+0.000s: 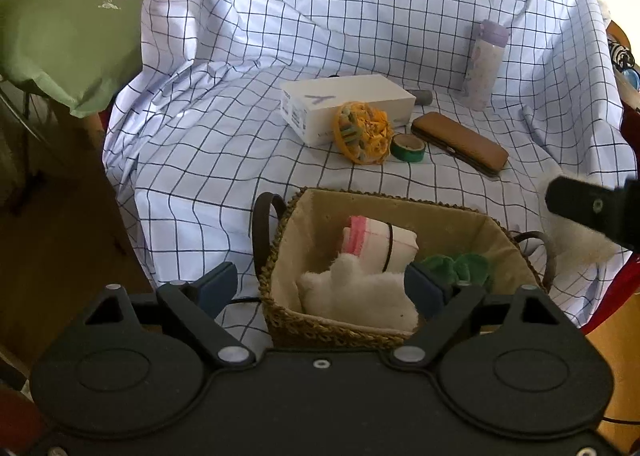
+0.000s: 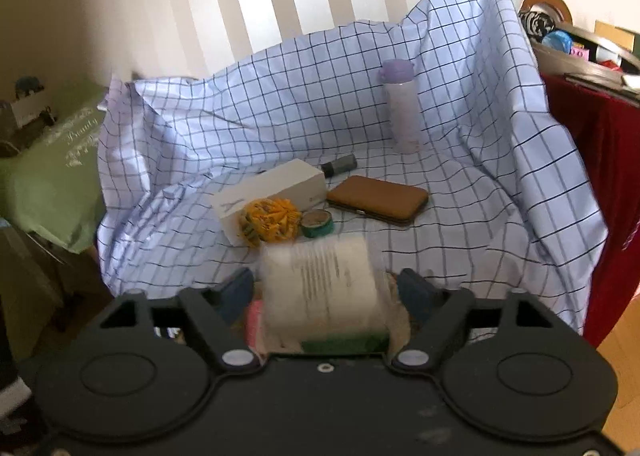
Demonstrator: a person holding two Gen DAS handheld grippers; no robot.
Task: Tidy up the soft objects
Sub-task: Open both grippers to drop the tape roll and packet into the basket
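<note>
A woven basket with dark handles sits on the checked cloth at the front. Inside lie a white fluffy cloth, a pink-and-white folded towel and a green soft item. My left gripper is open and empty, its fingers either side of the basket's near wall. My right gripper holds a white fluffy pad, blurred, above the pink and green items. In the left wrist view the right gripper shows at the right edge with the white fluff.
On the cloth behind the basket lie a white box, an orange bundle, a green tape roll, a brown case, a dark tube and a lilac bottle. A green cushion is at the left, red fabric at the right.
</note>
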